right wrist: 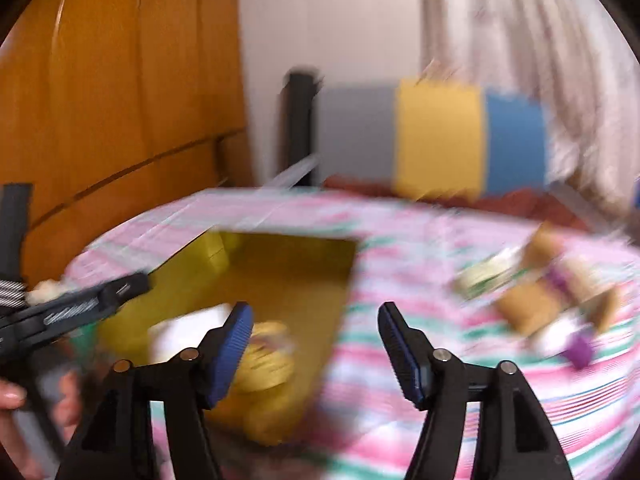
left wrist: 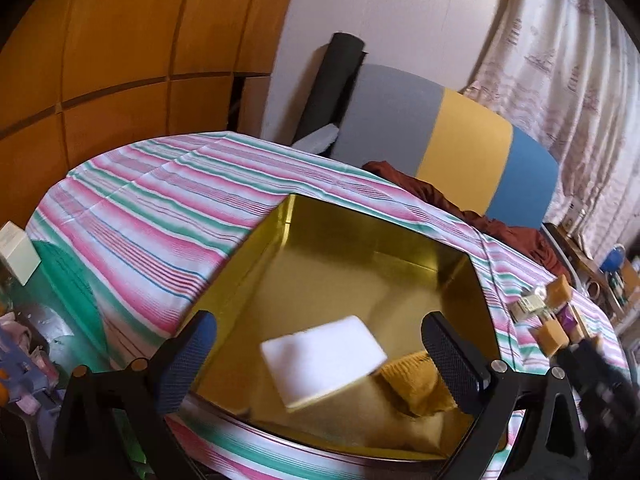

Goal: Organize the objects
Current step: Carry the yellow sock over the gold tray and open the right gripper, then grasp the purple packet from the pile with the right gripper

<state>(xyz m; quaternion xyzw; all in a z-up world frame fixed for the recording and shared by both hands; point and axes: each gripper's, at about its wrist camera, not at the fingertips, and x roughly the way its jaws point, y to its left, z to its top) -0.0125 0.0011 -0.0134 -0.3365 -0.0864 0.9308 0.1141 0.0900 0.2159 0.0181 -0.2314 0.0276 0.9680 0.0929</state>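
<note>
A gold metal tin (left wrist: 360, 248) lies open on the striped cloth; it also shows in the right wrist view (right wrist: 280, 264). Inside lie a white flat block (left wrist: 324, 360) and a yellow textured piece (left wrist: 416, 380); both show blurred in the right wrist view, the block (right wrist: 188, 332) left of the yellow piece (right wrist: 268, 352). My left gripper (left wrist: 320, 364) is open and empty above the tin's near side. My right gripper (right wrist: 316, 344) is open and empty over the tin's right edge. A cluster of small brown, purple and white boxes (left wrist: 552, 312) lies right of the tin, blurred in the right wrist view (right wrist: 540, 300).
The striped cloth (left wrist: 152, 200) covers the table. A grey, yellow and blue panel (left wrist: 460, 148), a dark red cloth (left wrist: 500, 224) and a curtain (left wrist: 560, 72) stand behind. An orange wardrobe (left wrist: 100, 48) is at the left. Clutter (left wrist: 24, 340) lies at the left table edge.
</note>
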